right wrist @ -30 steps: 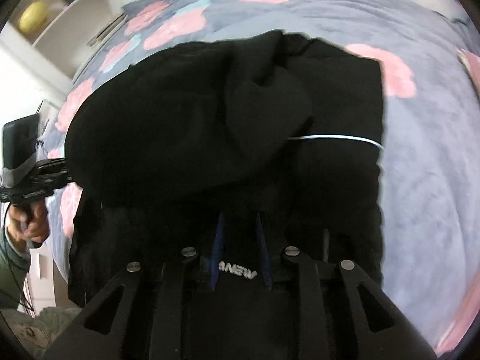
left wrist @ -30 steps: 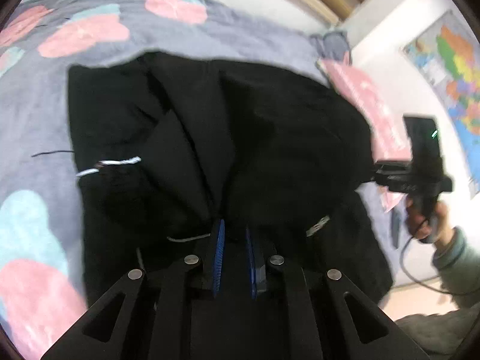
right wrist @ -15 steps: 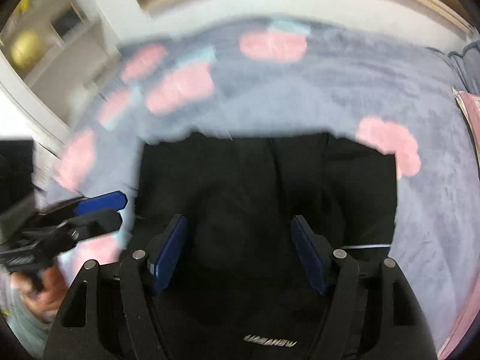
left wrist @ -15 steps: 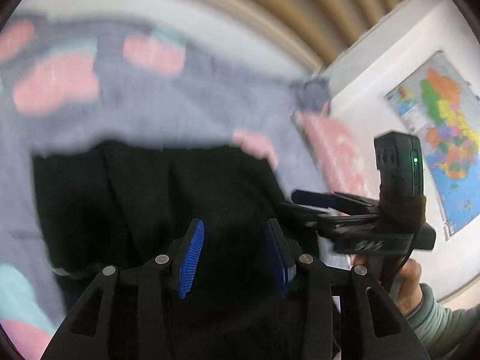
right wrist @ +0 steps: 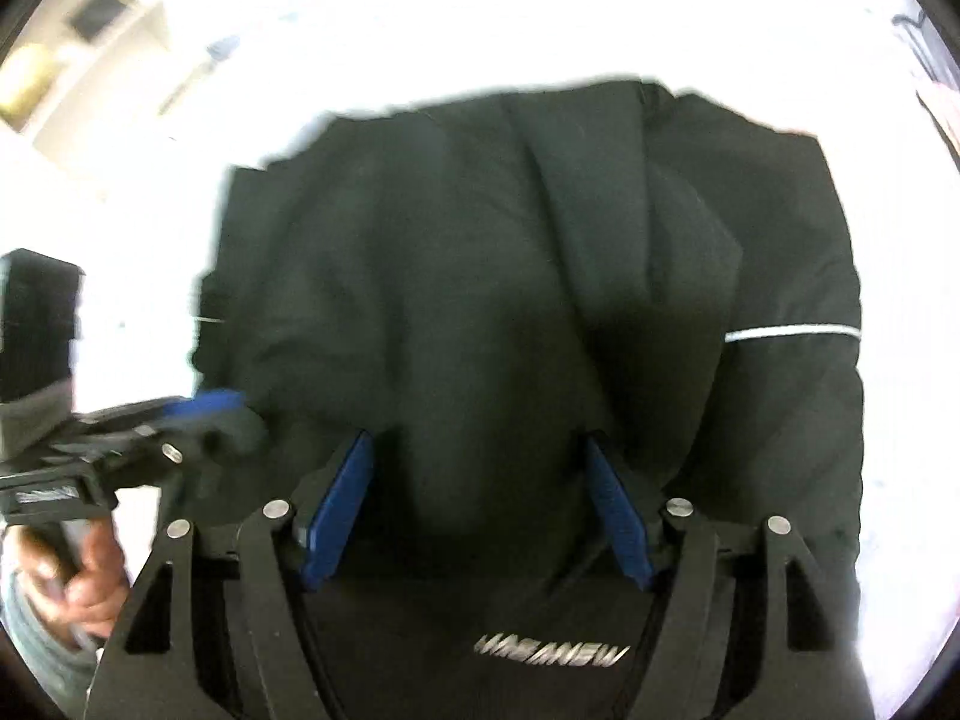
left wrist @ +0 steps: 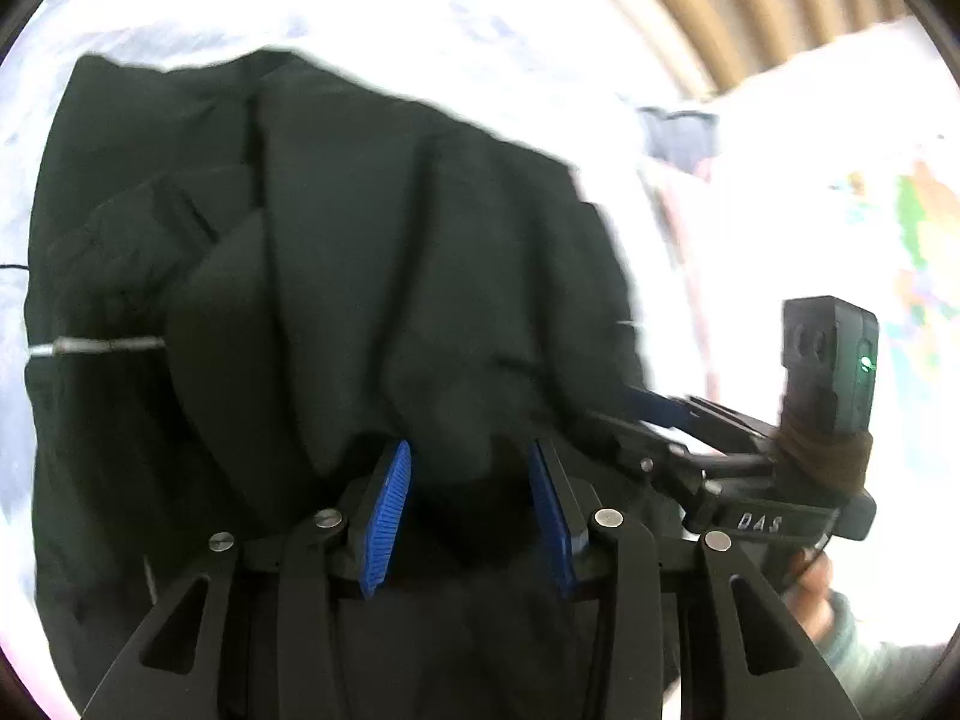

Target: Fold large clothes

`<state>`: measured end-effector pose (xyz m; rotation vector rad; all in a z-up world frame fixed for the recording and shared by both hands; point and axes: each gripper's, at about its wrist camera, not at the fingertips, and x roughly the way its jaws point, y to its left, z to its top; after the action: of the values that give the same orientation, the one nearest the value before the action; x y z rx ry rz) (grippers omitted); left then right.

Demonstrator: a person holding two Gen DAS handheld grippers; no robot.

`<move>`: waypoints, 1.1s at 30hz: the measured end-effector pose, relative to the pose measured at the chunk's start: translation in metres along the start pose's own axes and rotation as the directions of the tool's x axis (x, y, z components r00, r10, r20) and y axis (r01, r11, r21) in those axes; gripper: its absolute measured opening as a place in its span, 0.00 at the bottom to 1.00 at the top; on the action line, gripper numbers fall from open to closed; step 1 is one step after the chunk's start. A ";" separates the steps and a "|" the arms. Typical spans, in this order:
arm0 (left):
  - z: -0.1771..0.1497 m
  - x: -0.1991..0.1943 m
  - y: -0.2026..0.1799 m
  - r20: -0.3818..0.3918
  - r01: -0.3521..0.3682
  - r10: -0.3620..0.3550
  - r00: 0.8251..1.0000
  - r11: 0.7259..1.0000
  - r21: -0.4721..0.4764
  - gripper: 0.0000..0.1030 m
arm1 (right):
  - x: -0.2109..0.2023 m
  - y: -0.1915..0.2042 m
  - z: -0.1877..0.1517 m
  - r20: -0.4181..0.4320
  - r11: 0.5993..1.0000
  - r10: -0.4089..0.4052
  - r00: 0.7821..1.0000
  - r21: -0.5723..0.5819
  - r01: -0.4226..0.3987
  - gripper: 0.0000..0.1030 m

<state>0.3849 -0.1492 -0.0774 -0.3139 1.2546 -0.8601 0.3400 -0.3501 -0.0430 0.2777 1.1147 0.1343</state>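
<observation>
— Left gripper [left wrist: 468, 516]?
— Partly open, blue pads [left wrist: 384, 516] apart, just been opening; a hump of black jacket [left wrist: 372, 252] bulging between them, not pinched as far as visible.
— Right gripper [right wrist: 480, 510]?
— Spread wide, also just opened, holding nothing; dark cloth lying beyond and under the pads, a silver logo [right wrist: 552, 654] below them, lettering too blurred to read.
— Jacket's place?
— Ahead of and beneath both grippers, heaped in soft folds on a bed [left wrist: 420, 18] washed out to near white; pattern unreadable. Thin white stripe [right wrist: 792, 333] on a sleeve off to the right of the right gripper.
— Anything cut off?
— Near hem hidden behind gripper frames. In the left view, right gripper to the right, tips touching or just beside the jacket's edge, hard to say. Hands [right wrist: 90, 576] only partly seen, blurred.
</observation>
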 end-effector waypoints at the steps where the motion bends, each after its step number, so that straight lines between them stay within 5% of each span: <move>1: -0.004 -0.003 -0.001 0.006 0.001 -0.001 1.000 1.000 0.003 0.41 | -0.004 0.005 -0.004 0.014 1.000 -0.012 1.000 -0.013 0.013 0.76; 3: -0.012 0.005 0.005 -0.015 -0.032 0.032 0.999 0.999 -0.006 0.41 | 0.007 0.012 -0.012 -0.012 0.998 -0.062 0.998 -0.033 0.062 0.78; 6: -0.016 0.046 0.031 -0.105 -0.155 0.147 0.984 0.985 -0.070 0.41 | 0.066 0.001 -0.026 -0.166 0.986 -0.165 0.972 -0.063 0.157 0.77; 10: -0.019 0.059 0.044 -0.122 -0.134 0.118 0.985 0.981 -0.138 0.41 | 0.066 -0.002 -0.038 -0.146 0.987 -0.158 0.977 -0.051 0.152 0.81; 16: -0.046 0.003 0.022 -0.069 -0.087 0.084 0.994 0.995 -0.043 0.41 | 0.008 -0.005 -0.074 -0.137 0.996 -0.086 0.987 -0.017 0.084 0.81; 19: -0.084 -0.045 0.021 -0.051 -0.125 0.123 0.991 0.992 -0.035 0.41 | -0.026 -0.013 -0.109 -0.141 0.996 -0.091 0.986 -0.015 0.090 0.81; 24: -0.136 -0.133 0.057 0.015 -0.141 0.146 0.989 0.975 -0.174 0.41 | -0.076 -0.045 -0.157 -0.154 0.985 -0.167 0.974 0.021 0.172 0.81; 27: -0.172 -0.178 0.083 0.040 -0.179 0.199 0.979 0.941 -0.288 0.43 | -0.090 -0.073 -0.174 -0.169 0.975 -0.188 0.968 0.084 0.204 0.81; 33: -0.239 -0.177 0.107 -0.023 -0.173 0.181 0.983 0.880 -0.443 0.54 | -0.116 -0.130 -0.187 -0.172 0.933 -0.149 0.974 0.301 0.196 0.81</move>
<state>0.1974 0.1043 -0.0982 -0.5609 1.4328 -0.4027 0.1168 -0.4748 -0.0566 0.4603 1.3021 -0.1872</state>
